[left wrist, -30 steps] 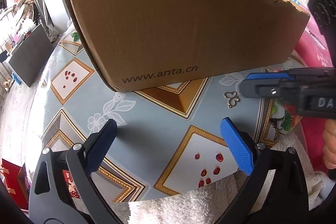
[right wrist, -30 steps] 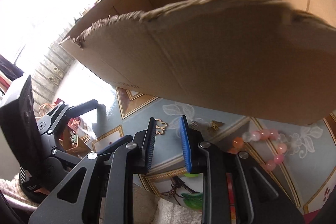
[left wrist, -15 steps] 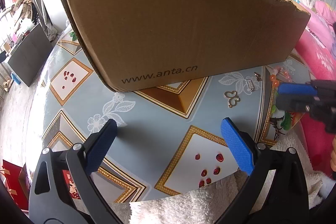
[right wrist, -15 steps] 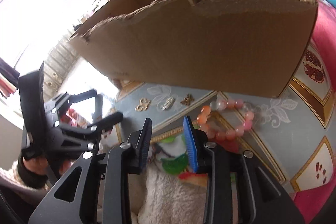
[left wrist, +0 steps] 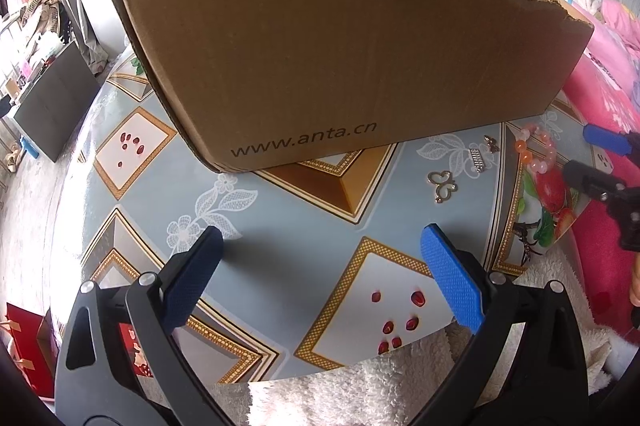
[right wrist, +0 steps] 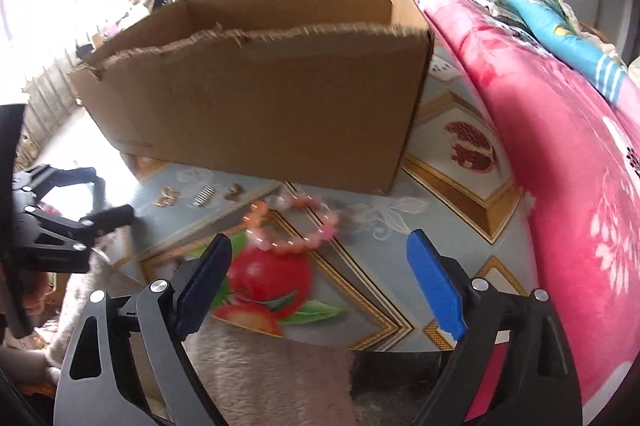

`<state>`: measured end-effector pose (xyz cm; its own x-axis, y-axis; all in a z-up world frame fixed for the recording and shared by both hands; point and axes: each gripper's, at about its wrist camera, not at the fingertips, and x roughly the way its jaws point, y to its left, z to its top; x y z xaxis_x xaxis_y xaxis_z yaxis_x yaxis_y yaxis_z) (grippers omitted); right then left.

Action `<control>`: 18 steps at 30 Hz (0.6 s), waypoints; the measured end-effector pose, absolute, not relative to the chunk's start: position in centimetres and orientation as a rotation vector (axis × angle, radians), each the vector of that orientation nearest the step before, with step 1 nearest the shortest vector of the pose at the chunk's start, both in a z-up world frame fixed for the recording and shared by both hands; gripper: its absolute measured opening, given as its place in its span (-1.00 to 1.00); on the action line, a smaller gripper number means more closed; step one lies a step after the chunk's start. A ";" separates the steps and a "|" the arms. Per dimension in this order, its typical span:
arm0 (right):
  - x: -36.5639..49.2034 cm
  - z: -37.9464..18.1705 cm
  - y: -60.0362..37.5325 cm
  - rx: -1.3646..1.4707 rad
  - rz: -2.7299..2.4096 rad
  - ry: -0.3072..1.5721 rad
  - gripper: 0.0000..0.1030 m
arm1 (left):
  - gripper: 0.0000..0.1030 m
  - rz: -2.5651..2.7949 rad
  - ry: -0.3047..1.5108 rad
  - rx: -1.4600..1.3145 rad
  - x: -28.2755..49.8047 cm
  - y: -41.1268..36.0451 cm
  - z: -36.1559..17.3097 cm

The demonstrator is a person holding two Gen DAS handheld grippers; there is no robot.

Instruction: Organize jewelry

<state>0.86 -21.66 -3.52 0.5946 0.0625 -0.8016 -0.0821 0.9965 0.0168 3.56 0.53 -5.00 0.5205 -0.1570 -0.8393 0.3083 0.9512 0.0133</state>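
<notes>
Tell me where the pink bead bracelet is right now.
The pink bead bracelet lies on the table just in front of the cardboard box, right of three small gold pieces. In the right wrist view it sits just beyond the opening right claw.

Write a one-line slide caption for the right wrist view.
Right gripper, jaws opening and empty, hovers over a pink bead bracelet lying before a cardboard box.

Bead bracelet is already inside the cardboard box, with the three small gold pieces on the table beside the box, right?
Not quite. The bead bracelet lies on the table in front of the cardboard box, as the right wrist view shows. The three small gold pieces are on the table beside it.
</notes>
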 end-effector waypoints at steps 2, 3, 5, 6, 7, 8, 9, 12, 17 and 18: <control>1.3 -4.4 -21.7 -0.055 0.070 0.952 0.73 | 0.86 -0.276 0.993 0.167 3.6 0.4 -5.0; 1.5 -4.8 -21.5 -0.063 0.065 0.959 0.78 | 0.86 -0.275 0.997 0.168 3.7 0.3 -5.0; 1.7 -5.1 -21.7 -0.035 0.052 0.949 0.87 | 0.86 -0.274 1.004 0.169 3.9 0.3 -5.0; 1.9 -5.1 -21.9 -0.015 0.054 0.951 0.87 | 0.86 -0.274 1.006 0.170 4.0 0.2 -5.0; 2.1 -5.1 -21.9 -0.013 0.050 0.952 0.87 | 0.87 -0.274 1.008 0.170 4.1 0.2 -5.0; 2.0 -5.3 -21.5 -0.017 0.047 0.951 0.87 | 0.87 -0.274 1.006 0.169 4.1 0.2 -5.0; 2.0 -5.3 -21.5 -0.018 0.044 0.951 0.87 | 0.87 -0.274 1.003 0.169 4.2 0.1 -5.0; 2.2 -5.5 -21.8 -0.012 0.043 0.952 0.87 | 0.87 -0.273 0.995 0.168 4.0 0.1 -5.0; 2.3 -5.6 -21.9 0.001 0.031 0.957 0.88 | 0.87 -0.272 1.001 0.168 3.7 0.1 -4.9; 2.3 -5.5 -21.8 0.001 0.023 0.958 0.88 | 0.87 -0.272 1.003 0.168 3.8 0.1 -4.9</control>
<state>2.33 -21.76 -5.49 0.5750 0.0204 -0.8179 -0.0193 0.9997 0.0113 3.78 0.09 -4.92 0.5078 -0.1474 -0.8488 0.3007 0.9536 0.0143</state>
